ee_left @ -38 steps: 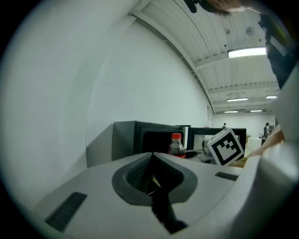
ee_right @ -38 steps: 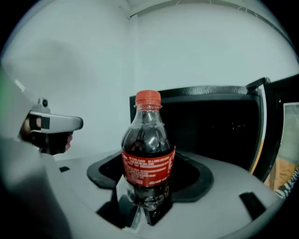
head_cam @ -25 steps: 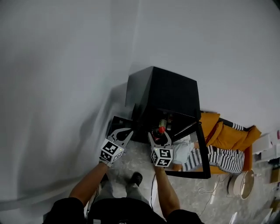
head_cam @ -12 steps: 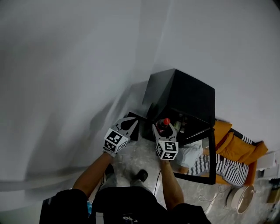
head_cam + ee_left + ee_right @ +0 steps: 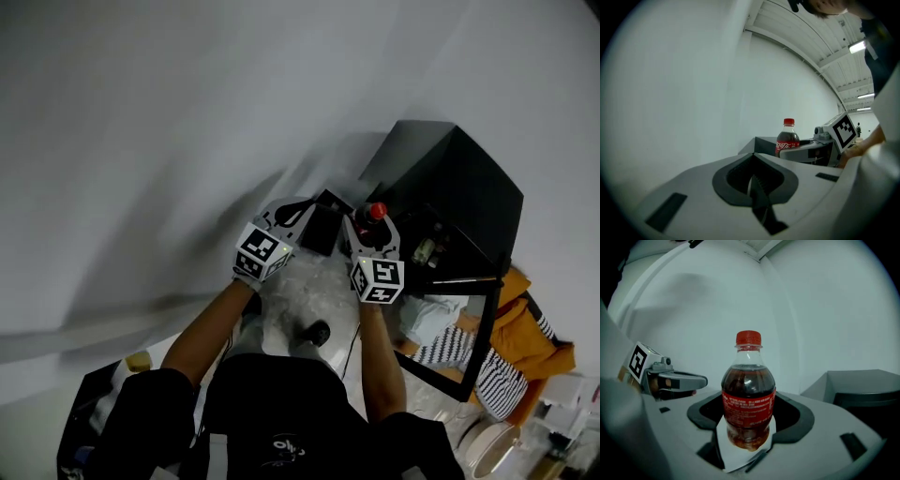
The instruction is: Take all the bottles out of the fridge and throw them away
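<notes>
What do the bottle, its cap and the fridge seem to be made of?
Bottle: likely clear glossy plastic; the dark drink shows through. Cap: opaque red plastic, apparently ribbed. Fridge: black, dull casing; metal or plastic, cannot tell.

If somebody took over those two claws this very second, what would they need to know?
The left claw is shut and empty, held up beside the other one.
The right claw is shut on the cola bottle, which is upright with its red cap on.
The fridge stands to the right with its door open.
Done: this bottle is out of the fridge.
Left: throw it away, then check the fridge. A pale thing shows inside, possibly another bottle.
</notes>
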Tool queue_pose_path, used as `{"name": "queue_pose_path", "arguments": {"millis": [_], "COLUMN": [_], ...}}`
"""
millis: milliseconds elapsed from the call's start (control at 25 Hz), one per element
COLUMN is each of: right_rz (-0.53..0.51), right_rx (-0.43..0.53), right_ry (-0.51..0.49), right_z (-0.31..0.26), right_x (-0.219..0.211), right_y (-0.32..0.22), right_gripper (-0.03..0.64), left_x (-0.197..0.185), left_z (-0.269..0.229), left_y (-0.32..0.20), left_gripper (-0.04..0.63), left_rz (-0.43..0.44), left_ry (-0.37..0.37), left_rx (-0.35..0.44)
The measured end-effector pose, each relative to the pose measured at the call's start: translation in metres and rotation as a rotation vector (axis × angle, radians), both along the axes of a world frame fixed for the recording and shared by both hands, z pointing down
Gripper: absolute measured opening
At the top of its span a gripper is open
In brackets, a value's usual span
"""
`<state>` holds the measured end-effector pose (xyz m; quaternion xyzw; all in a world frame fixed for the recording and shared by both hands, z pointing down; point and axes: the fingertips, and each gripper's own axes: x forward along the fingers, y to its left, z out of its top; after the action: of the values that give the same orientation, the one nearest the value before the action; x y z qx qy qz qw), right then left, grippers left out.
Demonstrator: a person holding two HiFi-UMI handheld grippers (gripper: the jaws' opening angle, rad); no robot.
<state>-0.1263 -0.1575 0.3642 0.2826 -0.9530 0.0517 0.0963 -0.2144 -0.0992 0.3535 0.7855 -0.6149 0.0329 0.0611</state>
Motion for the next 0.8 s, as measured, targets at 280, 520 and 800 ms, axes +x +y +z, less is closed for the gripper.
{"name": "queue_pose_path", "arguments": {"millis": [280, 520, 800], "right_rz": [-0.041, -0.041, 0.000], "right_rx": [-0.025, -0.039, -0.078], "right_ry": [0.010, 0.012, 0.029], "right_z": [0.014, 0.052, 0.136], "right_x": [-0.020, -0.026, -0.009], "right_y": [0.001, -0.021, -0.040], "right_gripper": [0.311, 0.311, 0.313], "left_x": [-0.018, -0.023, -0.009], "left_z": [0.011, 0.048, 0.118], "left_y": [0.006, -0.011, -0.035], "left_gripper": [0.006, 0.006, 0.006], "left_rz": [-0.042, -0.026, 0.021], "left_ry": [0.017, 0.037, 0.029], "left_rx": [-0.018, -0.046, -0.076]}}
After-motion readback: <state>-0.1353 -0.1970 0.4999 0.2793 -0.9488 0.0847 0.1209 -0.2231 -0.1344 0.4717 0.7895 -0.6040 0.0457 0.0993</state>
